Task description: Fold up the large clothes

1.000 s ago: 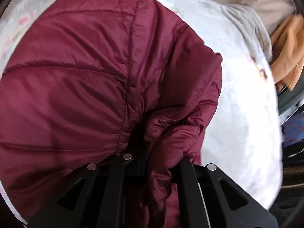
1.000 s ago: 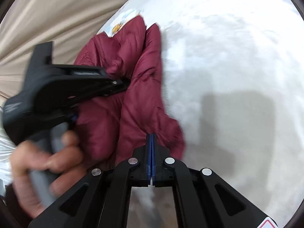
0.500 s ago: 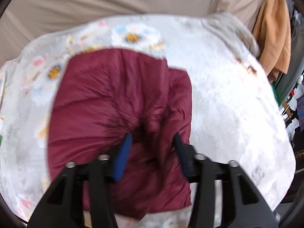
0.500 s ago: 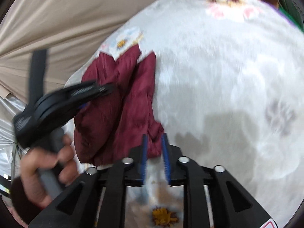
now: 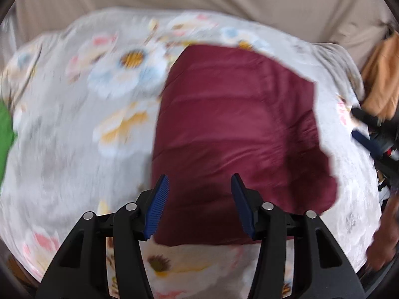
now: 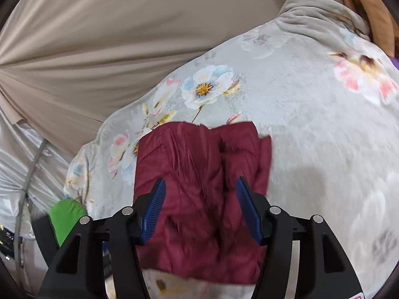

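Both sets of jaws stand spread with nothing between the pads. My left gripper point(image 5: 199, 199) has opened and holds that width; my right gripper point(image 6: 200, 206) has just been opening wider, and no cloth is caught in it.

Item inspected: the maroon jacket point(image 5: 237, 129), lying folded into a compact block on the flowered blanket point(image 5: 74, 124). From my left jaws it sits directly ahead and below, spilling slightly to the right of them. From my right jaws it sits straight ahead between the finger lines, its long axis running away from me. I judge the right hand the better centred for a next pinch or press, though neither touches the cloth.

View differences: the right wrist shows a lengthwise crease down the jacket's point(image 6: 199, 194) middle and a green item point(image 6: 66, 214) at lower left. The left wrist shows the smoother quilted top, an orange garment point(image 5: 381, 79) far right, and part of the other gripper at the right edge. Beige drape point(image 6: 124, 37) backs both views.
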A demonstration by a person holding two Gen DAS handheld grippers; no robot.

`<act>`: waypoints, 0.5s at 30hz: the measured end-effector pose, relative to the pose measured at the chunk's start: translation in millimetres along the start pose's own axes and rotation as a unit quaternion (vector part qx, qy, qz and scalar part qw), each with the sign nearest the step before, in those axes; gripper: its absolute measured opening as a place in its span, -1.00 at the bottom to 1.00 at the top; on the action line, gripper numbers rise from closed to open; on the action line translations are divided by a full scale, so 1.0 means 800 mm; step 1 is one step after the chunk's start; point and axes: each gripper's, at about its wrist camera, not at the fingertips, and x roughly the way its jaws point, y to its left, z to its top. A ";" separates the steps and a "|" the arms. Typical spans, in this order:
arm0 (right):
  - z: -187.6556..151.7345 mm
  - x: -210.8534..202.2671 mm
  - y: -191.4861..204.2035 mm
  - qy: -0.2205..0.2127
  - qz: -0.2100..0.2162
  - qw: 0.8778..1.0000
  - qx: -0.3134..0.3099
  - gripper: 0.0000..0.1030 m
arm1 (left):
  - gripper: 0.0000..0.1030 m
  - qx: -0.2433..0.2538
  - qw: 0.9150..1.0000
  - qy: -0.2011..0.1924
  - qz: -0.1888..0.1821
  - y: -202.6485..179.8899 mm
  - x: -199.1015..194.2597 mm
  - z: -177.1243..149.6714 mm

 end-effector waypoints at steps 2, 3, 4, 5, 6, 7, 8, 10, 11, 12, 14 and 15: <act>0.013 0.020 0.004 0.013 0.000 1.000 0.004 0.21 | -0.03 -0.013 1.000 0.018 -0.017 0.016 0.014 -0.009; 0.017 0.031 0.005 0.018 -0.003 1.000 0.006 0.21 | -0.02 -0.016 0.999 0.021 -0.023 0.020 0.017 -0.011; 0.021 0.043 0.005 0.024 -0.014 1.000 0.007 0.21 | 0.00 -0.011 0.999 0.020 -0.026 0.022 0.023 -0.015; 0.024 0.058 0.005 0.032 -0.021 0.999 0.008 0.21 | 0.01 -0.006 1.000 0.020 -0.023 0.020 0.024 -0.016; 0.027 0.073 0.005 0.040 -0.031 0.999 0.009 0.22 | 0.01 0.001 1.000 0.020 -0.020 0.018 0.027 -0.017; 0.029 0.081 0.007 0.045 -0.036 0.998 0.008 0.17 | 0.01 0.007 1.000 0.021 -0.017 0.016 0.030 -0.018; 0.031 0.092 0.010 0.053 -0.036 0.998 0.000 -0.30 | 0.01 0.010 1.000 0.022 -0.015 0.016 0.031 -0.019; 0.035 0.105 0.022 0.056 -0.026 0.998 -0.031 -0.93 | 0.01 0.014 1.000 0.023 -0.014 0.016 0.034 -0.020; 0.038 0.100 0.023 0.044 -0.018 0.998 -0.032 -0.94 | 0.01 0.016 0.999 0.024 -0.015 0.016 0.034 -0.020; 0.040 0.090 0.020 0.020 -0.005 0.999 -0.026 -0.95 | 0.01 0.018 0.999 0.025 -0.018 0.016 0.036 -0.020; 0.040 0.072 0.001 -0.009 0.003 1.000 0.002 -0.96 | 0.04 0.025 0.999 0.028 -0.024 0.014 0.039 -0.022; 0.038 0.073 -0.010 -0.012 -0.001 1.000 0.014 -0.96 | 0.06 0.032 0.999 0.029 -0.021 0.011 0.042 -0.024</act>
